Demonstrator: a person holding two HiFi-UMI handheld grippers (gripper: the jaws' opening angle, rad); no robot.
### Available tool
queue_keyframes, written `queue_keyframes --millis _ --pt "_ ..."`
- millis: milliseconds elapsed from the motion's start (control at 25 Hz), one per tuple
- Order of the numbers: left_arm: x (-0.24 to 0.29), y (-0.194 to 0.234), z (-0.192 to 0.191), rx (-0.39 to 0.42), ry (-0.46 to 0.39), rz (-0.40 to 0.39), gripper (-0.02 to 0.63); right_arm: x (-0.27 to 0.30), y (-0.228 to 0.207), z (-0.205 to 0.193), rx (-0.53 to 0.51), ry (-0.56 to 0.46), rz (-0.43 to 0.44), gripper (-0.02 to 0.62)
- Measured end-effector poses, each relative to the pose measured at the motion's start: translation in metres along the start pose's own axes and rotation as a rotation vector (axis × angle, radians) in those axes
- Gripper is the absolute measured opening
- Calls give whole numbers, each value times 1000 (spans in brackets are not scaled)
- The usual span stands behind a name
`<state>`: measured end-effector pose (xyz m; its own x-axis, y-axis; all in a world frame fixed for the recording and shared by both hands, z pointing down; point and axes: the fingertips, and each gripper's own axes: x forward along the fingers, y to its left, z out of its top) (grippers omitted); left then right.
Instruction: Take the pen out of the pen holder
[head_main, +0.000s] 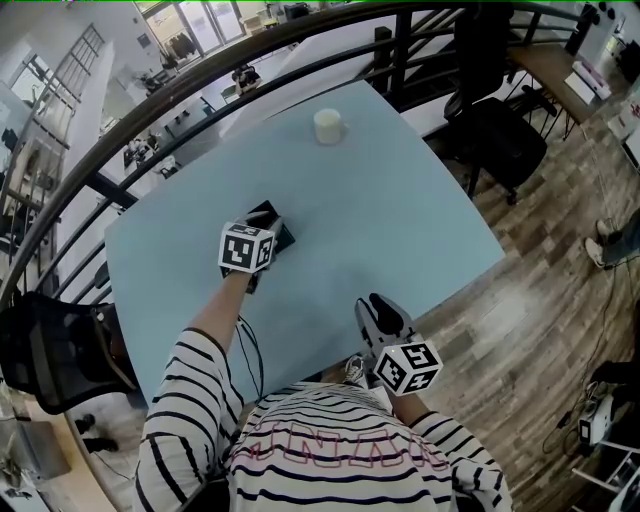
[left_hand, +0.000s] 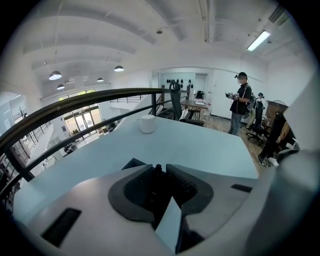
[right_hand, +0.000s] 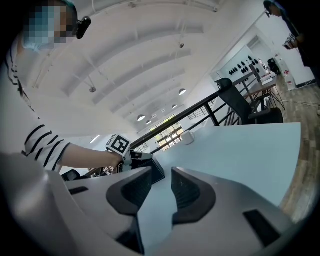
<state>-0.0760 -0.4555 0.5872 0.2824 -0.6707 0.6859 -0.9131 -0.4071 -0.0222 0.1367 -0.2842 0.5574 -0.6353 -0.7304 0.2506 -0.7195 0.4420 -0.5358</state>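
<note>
A black pen holder (head_main: 284, 236) stands on the pale blue table (head_main: 400, 220), left of its middle. My left gripper (head_main: 266, 224) reaches down over it, and its marker cube covers most of the holder. In the left gripper view the jaws stand close together on a black pen (left_hand: 157, 172) that rises between the pads; a corner of the holder (left_hand: 133, 163) shows beyond them. My right gripper (head_main: 372, 306) hovers near the table's front edge, open, with only table top between its jaws (right_hand: 161, 171). It looks toward the left gripper (right_hand: 131, 156).
A white cup (head_main: 328, 126) sits at the table's far side. A dark railing (head_main: 200, 85) curves behind the table. A black office chair (head_main: 500, 135) stands at the right. A person (left_hand: 240, 102) stands farther off in the left gripper view.
</note>
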Motion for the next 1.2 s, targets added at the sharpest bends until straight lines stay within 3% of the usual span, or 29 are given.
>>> queue_keyframes --millis 160,760,1200 --pt "1 -2 -2 49 15 8 94 1 -1 0 2 -2 -2 133" --pt "0 -1 -2 107 20 14 57 -8 -7 2 9 -7 -32 126" --pt "-34 0 31 136 -138 68 57 -21 -3 2 -6 -11 -9 124"
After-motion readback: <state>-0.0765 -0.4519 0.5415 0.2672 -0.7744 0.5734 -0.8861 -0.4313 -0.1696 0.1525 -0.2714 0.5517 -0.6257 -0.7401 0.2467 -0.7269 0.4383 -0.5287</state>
